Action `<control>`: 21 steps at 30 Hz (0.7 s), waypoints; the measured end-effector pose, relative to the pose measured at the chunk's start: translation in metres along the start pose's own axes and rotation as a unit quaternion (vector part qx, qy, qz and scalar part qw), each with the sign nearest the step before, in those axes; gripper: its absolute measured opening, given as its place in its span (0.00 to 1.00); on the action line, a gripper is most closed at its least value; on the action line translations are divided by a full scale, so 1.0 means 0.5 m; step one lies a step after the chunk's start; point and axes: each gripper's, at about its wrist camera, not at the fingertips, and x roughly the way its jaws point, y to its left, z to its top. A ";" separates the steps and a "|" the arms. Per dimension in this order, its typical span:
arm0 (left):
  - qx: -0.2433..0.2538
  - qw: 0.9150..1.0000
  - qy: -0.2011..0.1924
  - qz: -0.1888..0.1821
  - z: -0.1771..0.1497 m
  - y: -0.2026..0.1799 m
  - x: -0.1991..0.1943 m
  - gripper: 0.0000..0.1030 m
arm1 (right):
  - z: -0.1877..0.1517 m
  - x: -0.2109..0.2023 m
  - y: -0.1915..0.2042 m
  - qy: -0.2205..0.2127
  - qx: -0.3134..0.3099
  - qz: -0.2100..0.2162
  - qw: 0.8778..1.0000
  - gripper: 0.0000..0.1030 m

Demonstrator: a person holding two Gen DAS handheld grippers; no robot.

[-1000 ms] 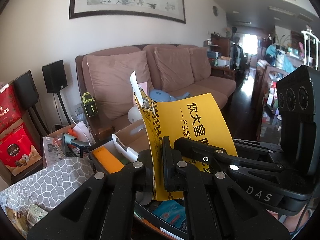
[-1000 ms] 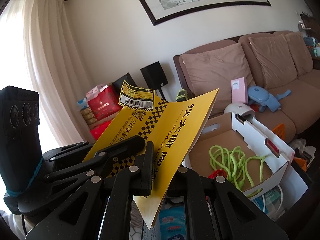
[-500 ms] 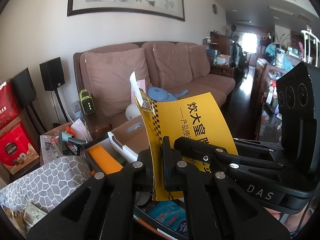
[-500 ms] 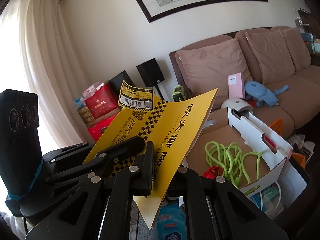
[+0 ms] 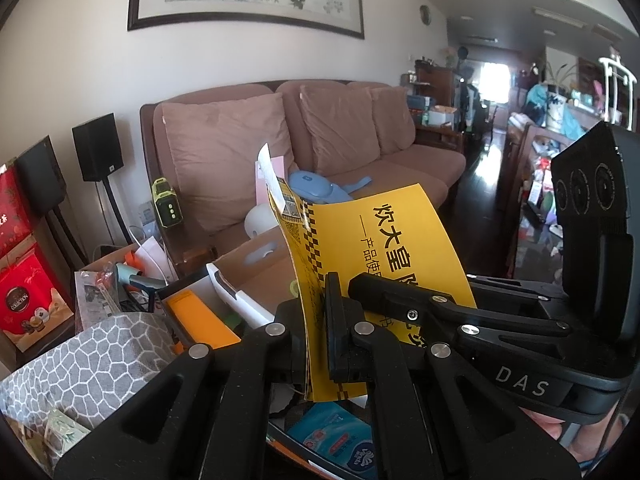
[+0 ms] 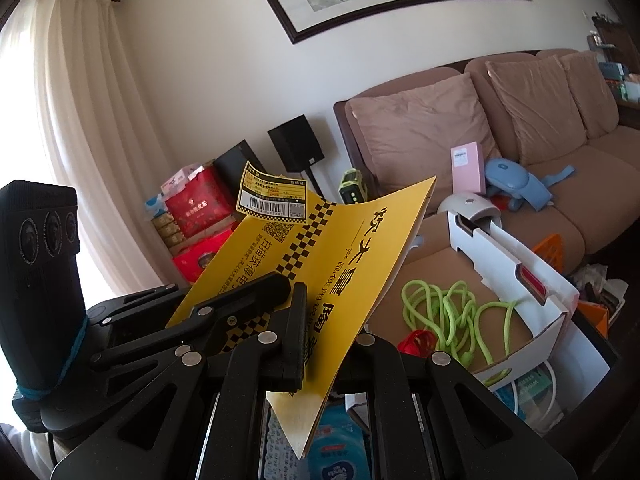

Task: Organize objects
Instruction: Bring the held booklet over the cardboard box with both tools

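**Two grippers hold one yellow booklet**

The left gripper (image 5: pixel 318 332) has its fingers clamped on the yellow booklet (image 5: pixel 384 256). The right gripper (image 6: pixel 320 344) pinches the same booklet too. The booklet is up in the air. To the right sits a cardboard box (image 6: pixel 440 276) with a green rope (image 6: pixel 452 316) inside.

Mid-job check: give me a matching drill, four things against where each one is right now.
Things:
1. yellow booklet
2. green rope
3. pink box
4. speaker

Places:
A. on the sofa seat, leaning on a cushion
B. clamped in both the left gripper and the right gripper
C. on a stand by the wall
D. in the open cardboard box

Pairs: 1-B, 2-D, 3-A, 4-C
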 end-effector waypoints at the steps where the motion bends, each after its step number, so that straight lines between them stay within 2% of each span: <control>1: 0.001 1.000 0.000 0.000 0.000 -0.001 0.002 0.05 | 0.000 -0.001 -0.002 0.001 0.000 -0.001 1.000 0.07; 21: 0.010 1.000 0.008 -0.006 0.005 -0.033 0.028 0.05 | 0.007 -0.011 -0.041 0.009 0.032 -0.008 0.999 0.07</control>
